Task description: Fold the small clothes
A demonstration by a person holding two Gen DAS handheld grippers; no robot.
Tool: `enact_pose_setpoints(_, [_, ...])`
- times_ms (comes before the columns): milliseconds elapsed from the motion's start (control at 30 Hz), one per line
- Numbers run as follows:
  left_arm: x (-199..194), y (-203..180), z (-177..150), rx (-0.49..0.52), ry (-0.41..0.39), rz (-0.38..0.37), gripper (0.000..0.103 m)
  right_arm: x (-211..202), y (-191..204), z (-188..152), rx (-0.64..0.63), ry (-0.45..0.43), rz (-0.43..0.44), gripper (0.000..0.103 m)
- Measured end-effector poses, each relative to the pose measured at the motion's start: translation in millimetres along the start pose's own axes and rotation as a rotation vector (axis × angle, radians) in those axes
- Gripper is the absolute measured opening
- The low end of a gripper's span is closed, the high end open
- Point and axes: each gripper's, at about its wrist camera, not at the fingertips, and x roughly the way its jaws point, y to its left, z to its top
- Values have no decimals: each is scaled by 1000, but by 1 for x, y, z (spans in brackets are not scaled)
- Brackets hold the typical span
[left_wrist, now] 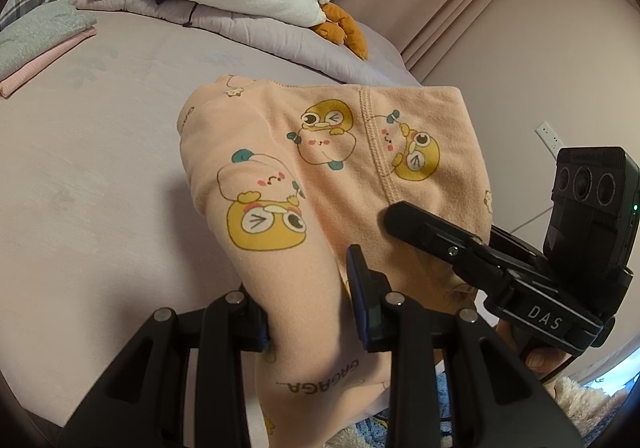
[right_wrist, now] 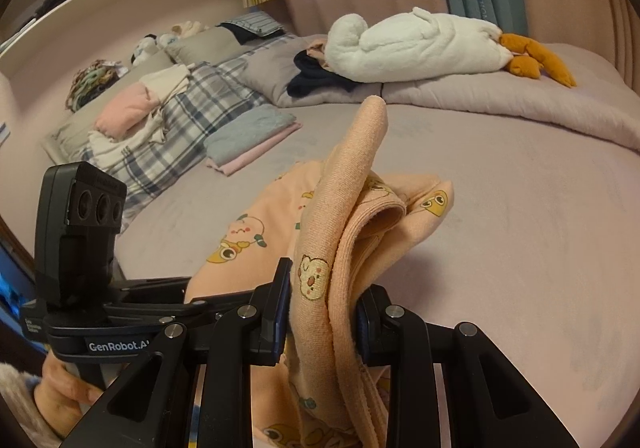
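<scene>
A small peach garment (left_wrist: 320, 152) printed with yellow cartoon figures is held up over the lilac bed (left_wrist: 100, 168). My left gripper (left_wrist: 310, 312) is shut on one bunched part of it, near the "GAGAGA" lettering. Just to its right, my right gripper (left_wrist: 404, 220) clamps another edge of the same cloth; its lower finger is hidden under the fabric. In the right wrist view the right gripper (right_wrist: 324, 312) pinches a thick fold of the garment (right_wrist: 360, 208), and a ribbed cuff sticks upward. The left gripper (right_wrist: 176, 294) reaches in from the left, fingertips hidden behind the cloth.
A folded grey-green and pink pile (right_wrist: 248, 140) lies on the bed's far left side. A white goose plush (right_wrist: 420, 44) rests on a rolled quilt (right_wrist: 500, 100) along the back. Pillows and a plaid blanket (right_wrist: 168, 140) crowd the head end. A hand (right_wrist: 64, 388) grips the left handle.
</scene>
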Motion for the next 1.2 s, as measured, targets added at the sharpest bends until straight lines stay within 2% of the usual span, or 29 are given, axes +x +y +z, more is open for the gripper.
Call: enact_pose_setpoints(1200, [-3,-11,-1,19,-8,28,29,0,-1,2,-2,0,2,29])
